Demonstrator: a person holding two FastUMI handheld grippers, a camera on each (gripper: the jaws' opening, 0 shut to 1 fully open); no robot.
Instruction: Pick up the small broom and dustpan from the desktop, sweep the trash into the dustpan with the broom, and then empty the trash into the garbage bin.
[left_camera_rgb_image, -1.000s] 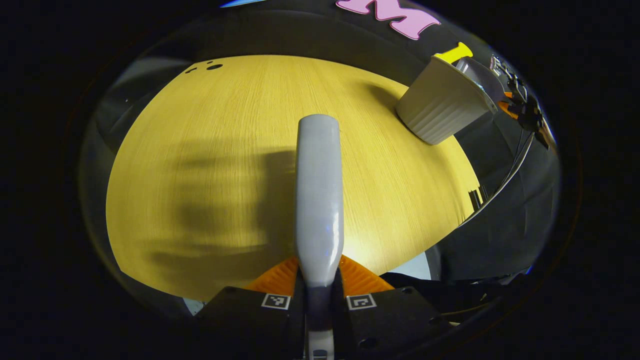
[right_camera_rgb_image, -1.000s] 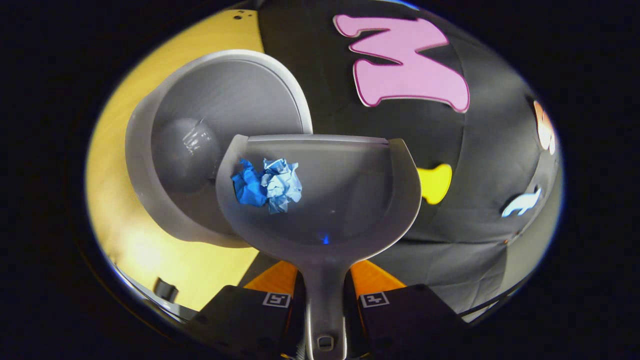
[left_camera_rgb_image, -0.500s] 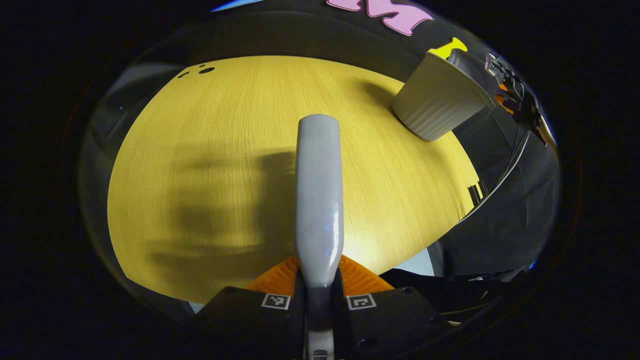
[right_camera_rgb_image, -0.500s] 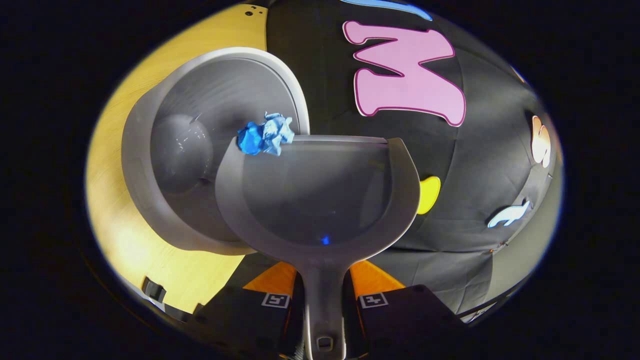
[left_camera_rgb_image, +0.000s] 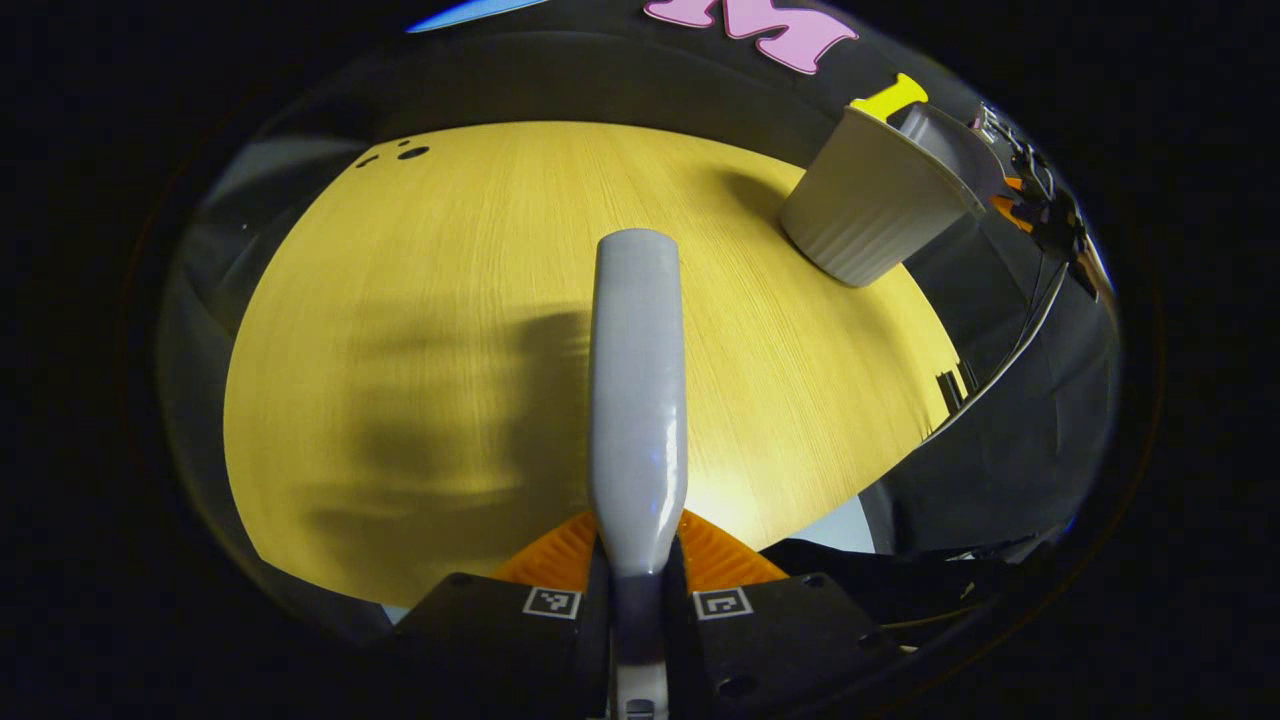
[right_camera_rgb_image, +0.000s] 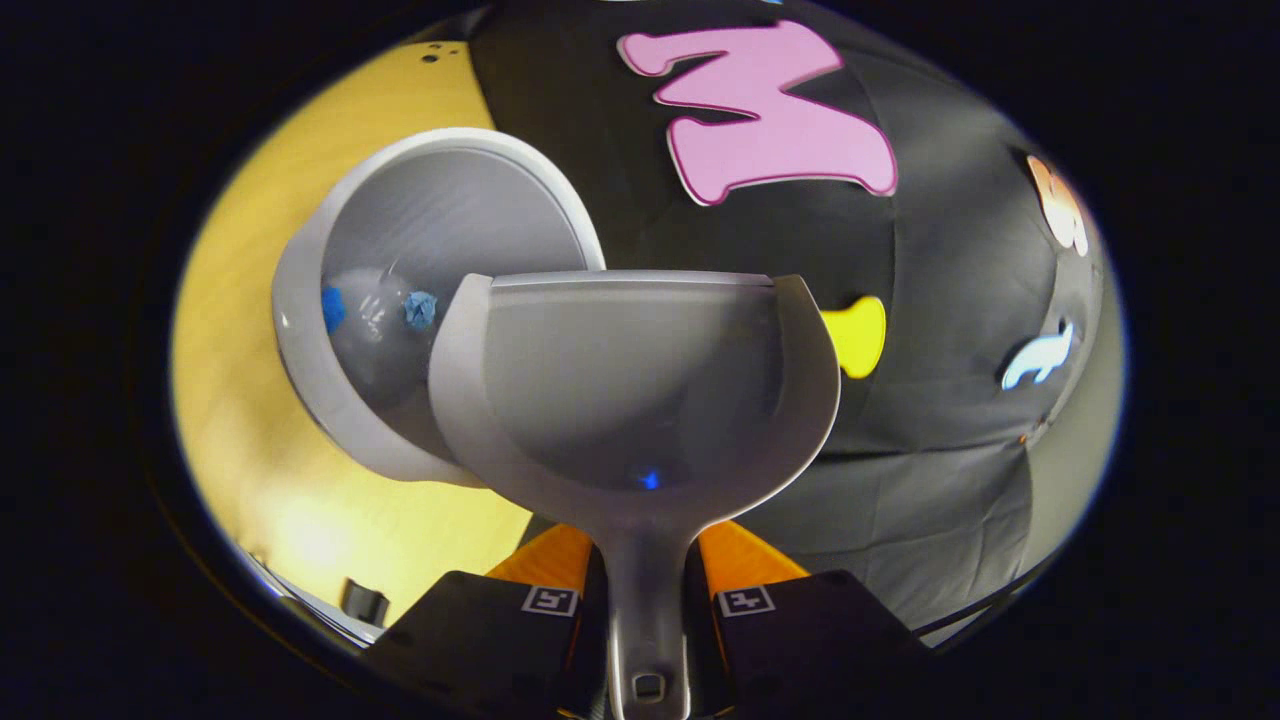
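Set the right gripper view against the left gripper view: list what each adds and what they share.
Right gripper view: the right tool shut on the grey plastic dustpan, its scoop bare, and blue crumpled paper inside the bin.

Left gripper view: the left tool shut on the grey broom handle, and the bin's ribbed outside.

Both: the white ribbed garbage bin on the yellow wooden desktop.
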